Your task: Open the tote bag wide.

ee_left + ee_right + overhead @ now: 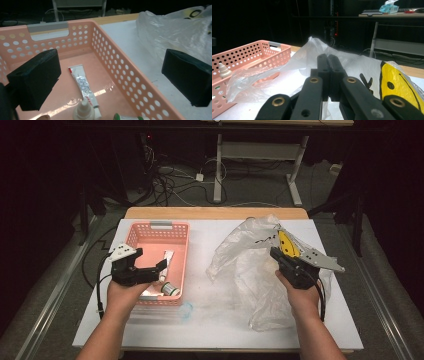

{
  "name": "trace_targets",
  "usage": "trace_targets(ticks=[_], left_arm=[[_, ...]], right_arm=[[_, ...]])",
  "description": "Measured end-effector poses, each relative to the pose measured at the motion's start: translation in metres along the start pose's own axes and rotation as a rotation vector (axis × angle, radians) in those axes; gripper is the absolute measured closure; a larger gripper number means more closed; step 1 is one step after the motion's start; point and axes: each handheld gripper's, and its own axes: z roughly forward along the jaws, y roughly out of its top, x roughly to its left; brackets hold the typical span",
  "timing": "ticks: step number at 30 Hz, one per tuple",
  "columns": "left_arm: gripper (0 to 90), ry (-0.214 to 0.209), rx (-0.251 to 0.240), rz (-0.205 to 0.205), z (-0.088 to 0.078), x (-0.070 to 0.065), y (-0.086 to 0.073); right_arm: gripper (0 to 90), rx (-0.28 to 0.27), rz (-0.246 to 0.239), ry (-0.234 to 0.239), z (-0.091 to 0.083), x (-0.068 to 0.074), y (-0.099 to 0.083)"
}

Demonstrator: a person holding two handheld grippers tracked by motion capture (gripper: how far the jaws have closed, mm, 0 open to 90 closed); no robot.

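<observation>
A pink perforated basket [150, 227] [120, 75] [249, 53] stands on the left half of the table. In it lie a white tube [168, 260] [83, 87] and a small white dropper bottle [171, 290] [83, 112] [223, 70]. My left gripper [148, 261] [111, 77] hovers over the basket's near end, jaws wide open with nothing between them. On the right lies a crumpled clear plastic bag [250, 270] [175, 32] [274, 70] with a yellow smiley print [287, 242] [397, 85]. My right gripper [274, 252] [328, 58] is shut, and the bag's film rises to its tips.
The white table top [210, 320] ends in a wooden strip [215, 213] at the far side. A small clear bluish scrap [186, 310] lies just in front of the basket. A green-capped item [125, 117] lies at the basket's near edge. Cables and desk legs are on the floor beyond.
</observation>
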Motion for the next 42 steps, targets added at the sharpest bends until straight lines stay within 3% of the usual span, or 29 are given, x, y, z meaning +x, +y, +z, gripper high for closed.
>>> trace_targets(ticks=[10,18,24,30,34,38,42], left_arm=[[4.4,0.068,0.135,-0.006,0.041,0.017,0.019],[8.6,0.081,0.268,-0.046,0.069,0.03,0.027],[17.5,0.076,0.351,-0.073,0.089,0.042,0.033],[27.7,0.075,0.45,-0.125,0.107,0.058,0.027],[29.7,0.076,0.47,-0.161,0.111,0.069,0.022],[35.8,0.057,0.495,-0.16,0.115,0.069,0.019],[37.6,0.066,0.562,-0.138,0.122,0.063,0.014]], right_arm=[[90.0,-0.002,-0.001,-0.001,0.0,-0.001,0.0],[90.0,-0.004,0.005,-0.005,-0.001,-0.002,0.0],[90.0,-0.004,0.005,-0.003,-0.001,-0.003,-0.001],[90.0,-0.003,0.009,-0.005,-0.002,-0.004,-0.001],[90.0,-0.003,0.009,-0.005,-0.002,-0.005,-0.001],[90.0,-0.01,0.012,-0.008,-0.003,-0.005,0.0],[90.0,-0.004,0.01,-0.005,-0.003,-0.005,-0.001]])
